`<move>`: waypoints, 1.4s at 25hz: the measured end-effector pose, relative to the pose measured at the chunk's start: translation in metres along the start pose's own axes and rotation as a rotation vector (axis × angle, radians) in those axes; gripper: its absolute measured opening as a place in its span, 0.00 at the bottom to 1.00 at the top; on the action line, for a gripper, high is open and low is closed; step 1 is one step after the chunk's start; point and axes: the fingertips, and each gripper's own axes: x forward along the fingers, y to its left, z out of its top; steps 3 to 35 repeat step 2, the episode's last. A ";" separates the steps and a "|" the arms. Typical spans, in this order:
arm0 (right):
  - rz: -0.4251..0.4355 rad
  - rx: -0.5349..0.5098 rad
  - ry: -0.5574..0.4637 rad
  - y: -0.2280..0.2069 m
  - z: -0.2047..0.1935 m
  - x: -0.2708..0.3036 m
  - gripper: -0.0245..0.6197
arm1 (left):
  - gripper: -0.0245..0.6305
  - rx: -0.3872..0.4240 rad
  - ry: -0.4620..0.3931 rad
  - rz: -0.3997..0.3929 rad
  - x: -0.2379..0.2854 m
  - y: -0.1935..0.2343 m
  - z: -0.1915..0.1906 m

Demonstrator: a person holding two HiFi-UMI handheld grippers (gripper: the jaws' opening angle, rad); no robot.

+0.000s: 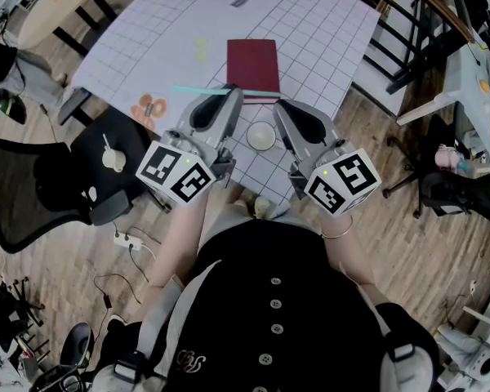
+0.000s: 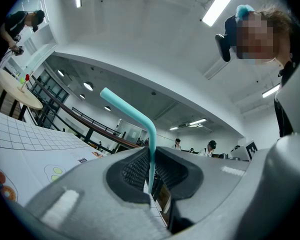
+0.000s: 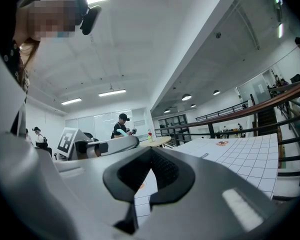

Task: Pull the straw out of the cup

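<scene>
**Straw of teal plastic [image 1: 198, 90] clamped in left gripper [image 1: 235, 91], outside the round white cup [image 1: 260, 135]**

The left gripper [image 2: 151, 151] has its jaws almost together, and they press on the straw [image 2: 127, 104] between the dark ribbed pads. Beyond the jaws the straw bends and runs up to the left. In the head view it lies level above the table covered with a white squared cloth [image 1: 310, 23], along the near edge of a dark red rectangular book [image 1: 253, 65].

The cup stands upright on the cloth near the table's near edge, between the two grippers and nearer than the straw. Its inside shows only white. The straw does not touch it.

The right gripper [image 1: 279, 104] is just right of the cup. Its jaws [image 3: 150, 151] meet at the tips and hold nothing.
</scene>
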 end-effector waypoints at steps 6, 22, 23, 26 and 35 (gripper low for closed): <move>0.001 -0.003 0.004 0.001 -0.001 0.001 0.03 | 0.08 0.001 0.005 0.002 -0.001 0.001 -0.001; 0.001 -0.003 0.004 0.001 -0.001 0.001 0.03 | 0.08 0.001 0.005 0.002 -0.001 0.001 -0.001; 0.001 -0.003 0.004 0.001 -0.001 0.001 0.03 | 0.08 0.001 0.005 0.002 -0.001 0.001 -0.001; 0.001 -0.003 0.004 0.001 -0.001 0.001 0.03 | 0.08 0.001 0.005 0.002 -0.001 0.001 -0.001; 0.001 -0.003 0.004 0.001 -0.001 0.001 0.03 | 0.08 0.001 0.005 0.002 -0.001 0.001 -0.001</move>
